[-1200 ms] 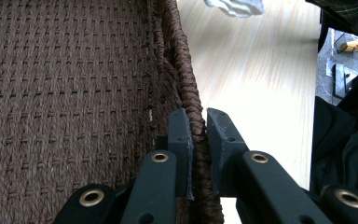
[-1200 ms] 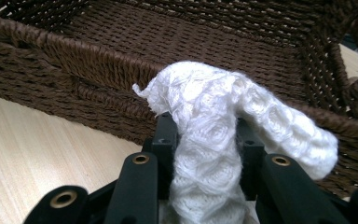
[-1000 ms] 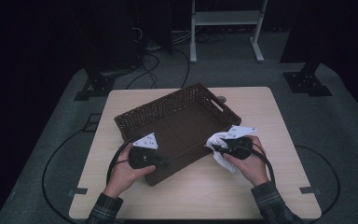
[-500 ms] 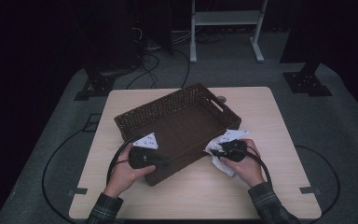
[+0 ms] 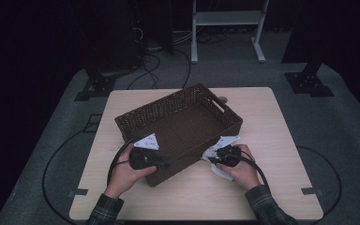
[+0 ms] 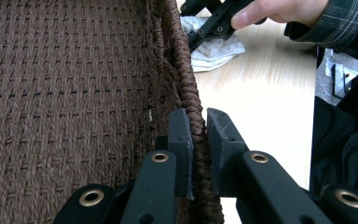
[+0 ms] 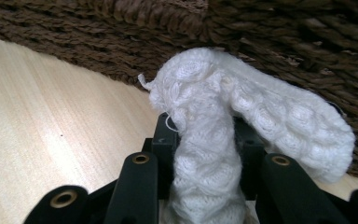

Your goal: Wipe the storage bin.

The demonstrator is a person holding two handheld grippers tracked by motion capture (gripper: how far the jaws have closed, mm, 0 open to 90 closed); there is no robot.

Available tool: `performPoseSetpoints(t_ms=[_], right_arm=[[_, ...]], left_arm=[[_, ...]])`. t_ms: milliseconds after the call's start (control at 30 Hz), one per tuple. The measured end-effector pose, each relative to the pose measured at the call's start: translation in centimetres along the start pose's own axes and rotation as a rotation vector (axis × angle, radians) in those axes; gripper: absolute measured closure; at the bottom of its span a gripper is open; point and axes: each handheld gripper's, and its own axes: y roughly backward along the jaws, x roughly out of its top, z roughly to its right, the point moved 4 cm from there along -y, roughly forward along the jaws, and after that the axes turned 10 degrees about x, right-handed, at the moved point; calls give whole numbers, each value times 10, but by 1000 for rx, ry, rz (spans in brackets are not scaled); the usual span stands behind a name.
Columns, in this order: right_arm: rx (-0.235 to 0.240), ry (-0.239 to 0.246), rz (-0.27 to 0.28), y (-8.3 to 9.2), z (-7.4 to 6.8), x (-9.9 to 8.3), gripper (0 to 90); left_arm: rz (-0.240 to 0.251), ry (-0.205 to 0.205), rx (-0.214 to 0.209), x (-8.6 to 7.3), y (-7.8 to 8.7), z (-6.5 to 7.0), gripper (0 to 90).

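So the left gripper (image 6: 196,135) has its jaws pinched tight on the near wall of the dark brown woven wicker basket (image 5: 168,125), which sits on the light wooden table (image 5: 262,112). The right gripper (image 5: 221,154) is clamped on a crumpled white knitted cloth (image 7: 214,140), just beside the basket's outer wall.

Brown wicker basket (image 5: 183,126) on table, empty; white knit cloth (image 7: 214,140) bunched beside it.
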Motion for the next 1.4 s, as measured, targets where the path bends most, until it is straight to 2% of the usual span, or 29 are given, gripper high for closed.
performPoseSetpoints(t_ms=[133, 233, 400, 533, 967, 1067, 1233, 1400], right_arm=[[6, 13, -4, 5, -5, 4, 679], [8, 28, 17, 12, -9, 9, 679], [-7, 54, 68, 33, -15, 21, 680], [-1, 69, 115, 47, -22, 30, 680], [25, 112, 248, 73, -40, 50, 679], [28, 119, 238, 70, -42, 50, 679], [45, 112, 192, 53, -42, 45, 680], [59, 111, 168, 45, -42, 42, 681]], left_arm=[[1, 1, 0, 0, 0, 0, 797], [2, 2, 0, 0, 0, 0, 798], [4, 4, 0, 0, 0, 0, 797], [3, 4, 1, 0, 0, 0, 797], [3, 10, -3, 0, 0, 0, 797], [3, 9, -2, 0, 0, 0, 798], [2, 9, 1, 0, 0, 0, 798], [1, 8, 1, 0, 0, 0, 798]])
